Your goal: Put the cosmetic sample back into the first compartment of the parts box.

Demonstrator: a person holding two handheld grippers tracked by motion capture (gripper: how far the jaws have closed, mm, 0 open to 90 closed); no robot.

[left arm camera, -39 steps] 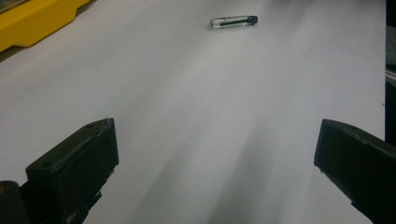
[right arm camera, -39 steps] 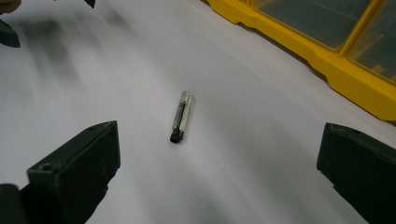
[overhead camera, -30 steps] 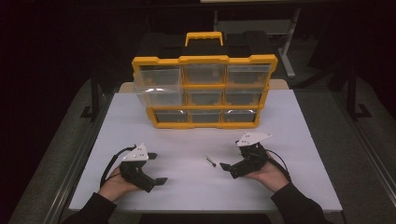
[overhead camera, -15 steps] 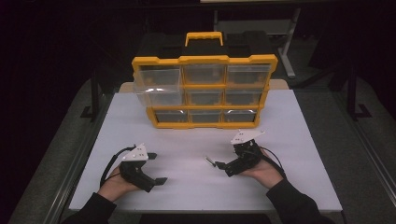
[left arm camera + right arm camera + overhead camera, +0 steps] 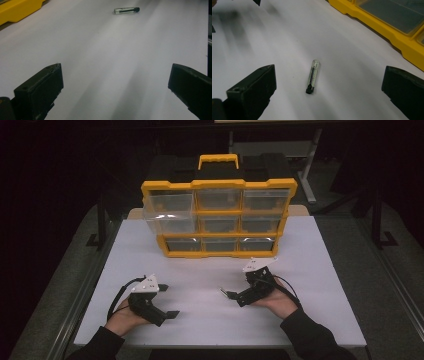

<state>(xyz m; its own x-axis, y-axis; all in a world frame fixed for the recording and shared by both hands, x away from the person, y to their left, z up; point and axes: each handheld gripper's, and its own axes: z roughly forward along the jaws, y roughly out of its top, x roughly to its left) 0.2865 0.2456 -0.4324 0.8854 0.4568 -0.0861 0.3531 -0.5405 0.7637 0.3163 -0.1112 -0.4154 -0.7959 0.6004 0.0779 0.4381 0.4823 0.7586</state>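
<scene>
Vial (image 5: 312,76), no readable label

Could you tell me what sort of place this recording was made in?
Probably a lab or workshop bench: a plain white table in a dark room, a yellow parts organiser with clear drawers, and a small glass vial lying on the table.

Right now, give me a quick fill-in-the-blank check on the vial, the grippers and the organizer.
1. The vial lies on the table between the open jaws of the ____ gripper.
2. The vial's cap is ____ in colour.
3. The left gripper holds ____.
4. The organizer has a ____ frame.

Missing words: right; black; nothing; yellow
</scene>
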